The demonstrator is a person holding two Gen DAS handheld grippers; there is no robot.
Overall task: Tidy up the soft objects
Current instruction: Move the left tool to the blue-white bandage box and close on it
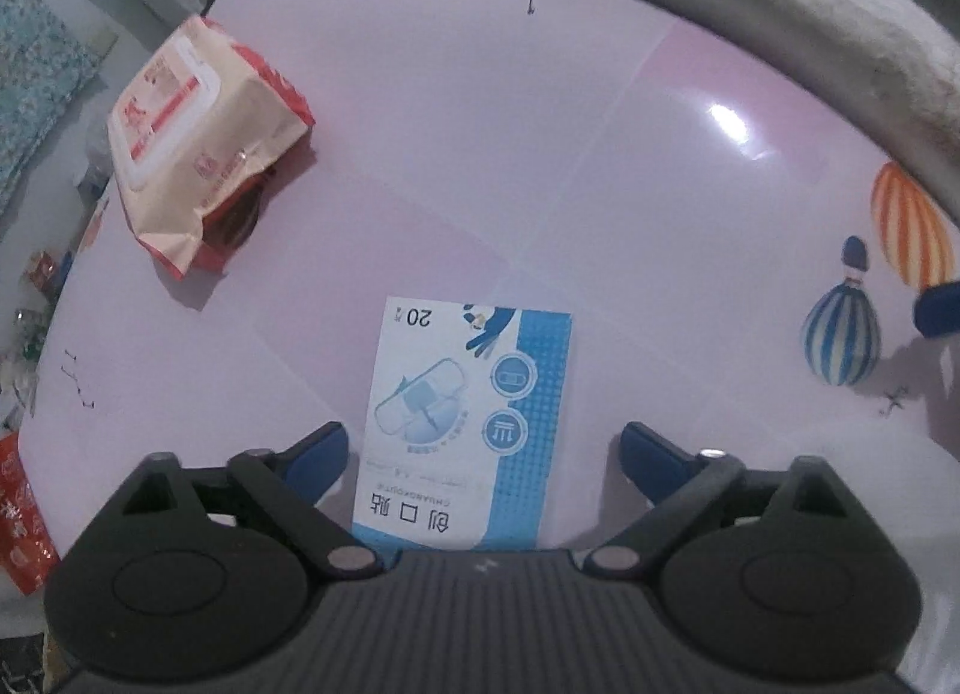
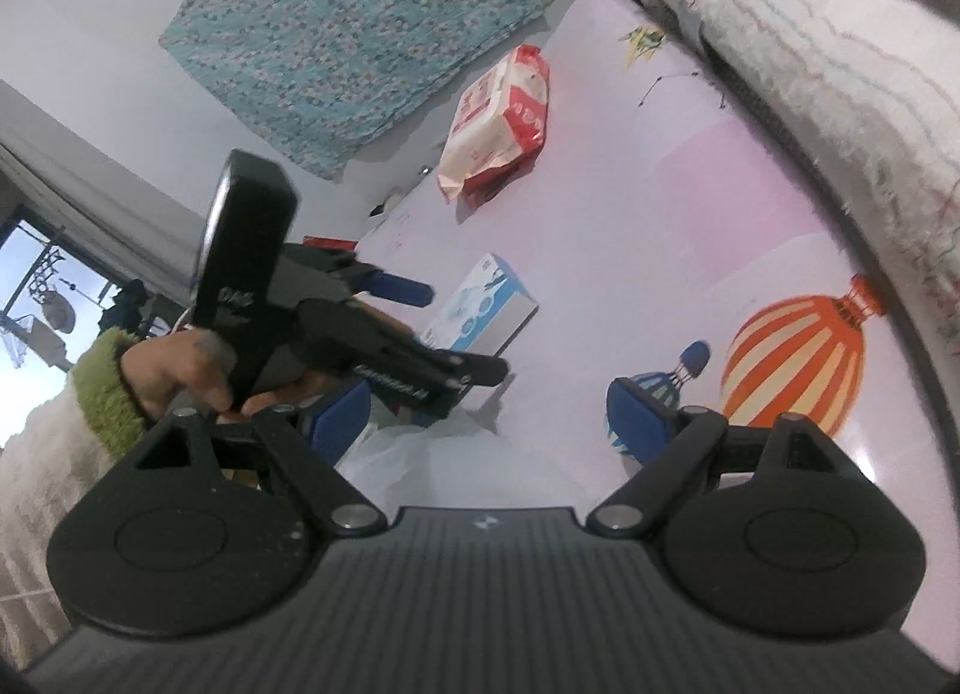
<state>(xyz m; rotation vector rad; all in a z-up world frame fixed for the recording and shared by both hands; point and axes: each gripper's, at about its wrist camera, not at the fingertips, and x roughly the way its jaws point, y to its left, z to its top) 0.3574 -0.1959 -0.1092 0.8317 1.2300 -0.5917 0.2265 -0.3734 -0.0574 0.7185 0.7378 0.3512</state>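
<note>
The bandage box [image 1: 474, 424] lay flat on the pink table [image 1: 540, 153], printed face up, right under the left gripper [image 1: 483, 448], whose jaws stood wide to either side of it, no pad pressing on it. It looked a light, thin carton, stiff enough on its edges but easy to crush on its broad face, so the long side edges seemed the place to pinch, and gently. Further out, toward the table's far corner, the wipes pack [image 1: 204, 147] sat slumped, soft and baggy, probably heavier and slippery in its film; the thick middle looked the safer hold. The right gripper [image 2: 489, 418] hung over crumpled white plastic [image 2: 408, 454], jaws wide and holding nothing
</note>
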